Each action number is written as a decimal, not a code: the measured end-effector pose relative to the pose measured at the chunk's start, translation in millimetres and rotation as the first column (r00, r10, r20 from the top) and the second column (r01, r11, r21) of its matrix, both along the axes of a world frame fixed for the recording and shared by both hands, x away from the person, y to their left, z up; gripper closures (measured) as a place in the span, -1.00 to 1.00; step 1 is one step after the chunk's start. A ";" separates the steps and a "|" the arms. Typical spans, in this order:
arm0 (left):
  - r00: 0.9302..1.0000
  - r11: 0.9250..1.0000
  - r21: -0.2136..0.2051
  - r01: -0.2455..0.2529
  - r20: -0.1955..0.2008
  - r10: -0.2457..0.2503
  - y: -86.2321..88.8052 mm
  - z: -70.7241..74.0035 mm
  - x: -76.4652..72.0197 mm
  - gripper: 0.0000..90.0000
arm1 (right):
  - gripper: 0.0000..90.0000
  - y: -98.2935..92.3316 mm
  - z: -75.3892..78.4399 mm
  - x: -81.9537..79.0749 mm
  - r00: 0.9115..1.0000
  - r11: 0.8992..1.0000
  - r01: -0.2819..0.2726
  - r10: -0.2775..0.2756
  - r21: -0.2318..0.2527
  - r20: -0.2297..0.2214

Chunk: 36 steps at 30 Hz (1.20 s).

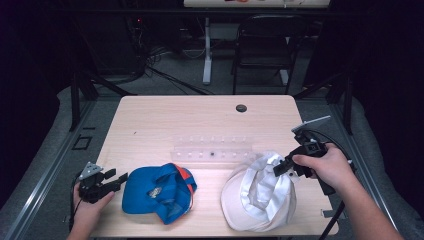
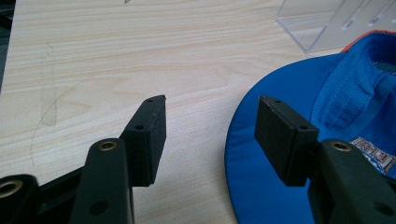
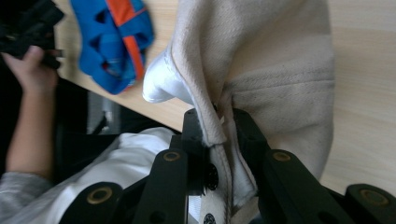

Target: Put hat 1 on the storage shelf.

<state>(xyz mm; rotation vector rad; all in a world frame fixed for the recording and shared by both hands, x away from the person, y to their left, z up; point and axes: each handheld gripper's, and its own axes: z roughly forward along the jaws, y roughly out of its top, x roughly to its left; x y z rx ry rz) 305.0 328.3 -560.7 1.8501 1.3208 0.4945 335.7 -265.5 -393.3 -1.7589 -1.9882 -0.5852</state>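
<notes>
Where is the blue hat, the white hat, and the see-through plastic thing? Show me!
blue hat (image 1: 142, 192), high view, on its blue brim.
white hat (image 1: 260, 197), high view, on its folded cloth crown.
clear plastic rack (image 1: 212, 150), high view, on its flat front edge, behind both hats.

The high view looks forward and down from above the person's side onto the whole table (image 1: 150, 125), far enough back to take in floor beyond it. The left gripper view sits low and close to the tabletop, facing along its jaws toward the blue cap (image 2: 299, 93). The right gripper view is tilted, pressed close against the white cap (image 3: 261, 60). All three views share the blue cap.
</notes>
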 end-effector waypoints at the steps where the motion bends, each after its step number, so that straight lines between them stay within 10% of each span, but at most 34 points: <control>1: 1.000 1.000 0.000 0.000 0.001 0.000 0.0 0.1 -0.1 -0.02 | 0.72 0.7 -0.5 -0.5 1.000 0.999 0.022 -0.022 0.033 -0.002; 7: 1.000 1.000 -0.002 -0.005 0.005 0.005 0.3 0.3 -0.3 -0.02 | 0.72 2.0 3.5 -1.1 0.999 0.976 0.027 -0.019 0.216 -0.040; 15: 1.000 1.000 0.001 -0.008 0.011 0.008 0.9 1.0 -0.6 -0.02 | 0.73 6.7 13.4 -4.1 0.999 0.937 0.050 -0.046 0.345 -0.021; 22: 1.000 1.000 0.000 -0.011 0.018 0.011 0.5 1.4 -1.0 -0.02 | 0.73 6.6 24.0 -1.4 0.997 0.912 0.062 -0.072 0.404 0.008; 28: 1.000 1.000 0.002 -0.007 0.017 0.007 0.2 1.8 -1.1 -0.02 | 0.73 9.9 32.8 6.6 0.991 0.868 0.104 -0.133 0.486 0.026; 36: 1.000 1.000 -0.002 -0.008 0.019 0.008 1.0 2.1 -1.1 -0.02 | 0.73 23.3 45.7 16.6 0.988 0.849 0.101 -0.148 0.519 0.049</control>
